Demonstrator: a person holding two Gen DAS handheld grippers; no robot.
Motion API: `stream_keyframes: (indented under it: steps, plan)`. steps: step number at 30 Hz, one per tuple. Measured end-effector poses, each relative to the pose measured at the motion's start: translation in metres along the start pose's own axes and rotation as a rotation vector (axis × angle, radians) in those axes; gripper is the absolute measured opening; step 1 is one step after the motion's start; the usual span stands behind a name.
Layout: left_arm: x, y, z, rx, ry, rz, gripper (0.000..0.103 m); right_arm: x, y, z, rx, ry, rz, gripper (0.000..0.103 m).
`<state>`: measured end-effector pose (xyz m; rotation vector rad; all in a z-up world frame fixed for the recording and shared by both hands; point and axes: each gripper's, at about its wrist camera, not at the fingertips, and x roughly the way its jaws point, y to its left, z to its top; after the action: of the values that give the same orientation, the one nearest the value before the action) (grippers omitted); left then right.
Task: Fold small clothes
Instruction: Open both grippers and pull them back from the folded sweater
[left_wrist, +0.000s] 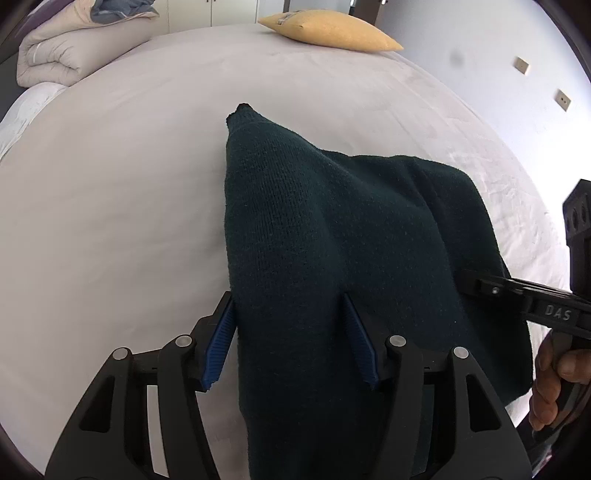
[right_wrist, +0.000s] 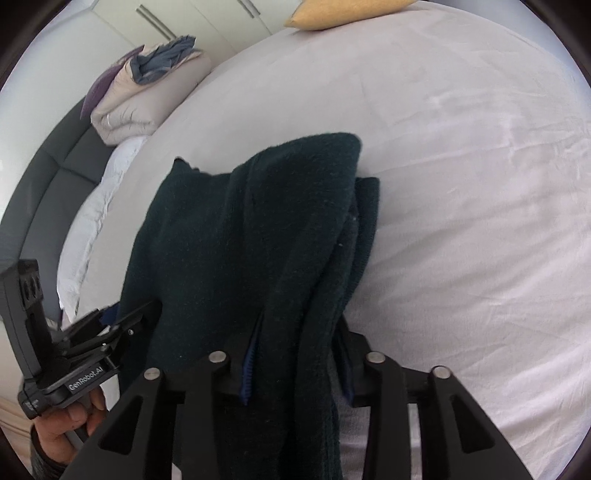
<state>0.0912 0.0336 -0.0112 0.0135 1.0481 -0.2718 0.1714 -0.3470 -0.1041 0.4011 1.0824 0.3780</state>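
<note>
A: Where is the sweater (left_wrist: 332, 236) lying?

B: On the bed (left_wrist: 129, 177), on the pale sheet. It is dark green knit, partly folded over itself, with one narrow end pointing away toward the yellow pillow (left_wrist: 328, 31) at the far edge of the bed.

A: And the left tool (left_wrist: 291, 343)?

B: It points steeply down at the near end of the sweater. Its two blue-padded fingers (left_wrist: 218, 350) stand apart, with a band of the knit running between them. The left pad sits just beside the cloth edge and the right one lies against the fabric, but the jaws are parted and not squeezing: I read it as released.

A: The right tool (right_wrist: 295, 362)?

B: Also tilted down at the sweater, over the thicker, doubled side. A ridge of folded knit passes between its fingers. The blue pad (right_wrist: 248, 373) on one side shows beside the fabric; the other finger is mostly hidden under the cloth. The gap looks loose, so I read it as let go as well, though the hidden side leaves some doubt.

A: How do the hands sit?

B: In the left wrist view, the right hand (left_wrist: 554, 380) wraps the handle of its tool at the sweater's right edge. In the right wrist view, the left hand (right_wrist: 70, 421) grips its handle at the sweater's left edge, with a grey sleeve at the wrist.

A: Anything else near the sweater?

B: A folded beige duvet (left_wrist: 55, 55) sits well beyond the sweater, at the far left corner of the bed.
</note>
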Motion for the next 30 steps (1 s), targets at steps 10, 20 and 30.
stream_keyframes:
  steps: [10, 20, 30]
  plan:
    - [-0.055, -0.003, -0.014, -0.028, -0.096, 0.038, 0.058, -0.064, -0.005, -0.016, 0.050, -0.126, -0.024, 0.050]
    - [-0.179, -0.033, -0.047, 0.041, -0.518, 0.218, 0.103, -0.141, 0.036, -0.053, -0.069, -0.322, -0.084, 0.073]
    - [-0.264, -0.052, -0.096, 0.049, -0.673, 0.354, 0.103, -0.210, 0.099, -0.092, -0.272, -0.591, -0.179, 0.103]
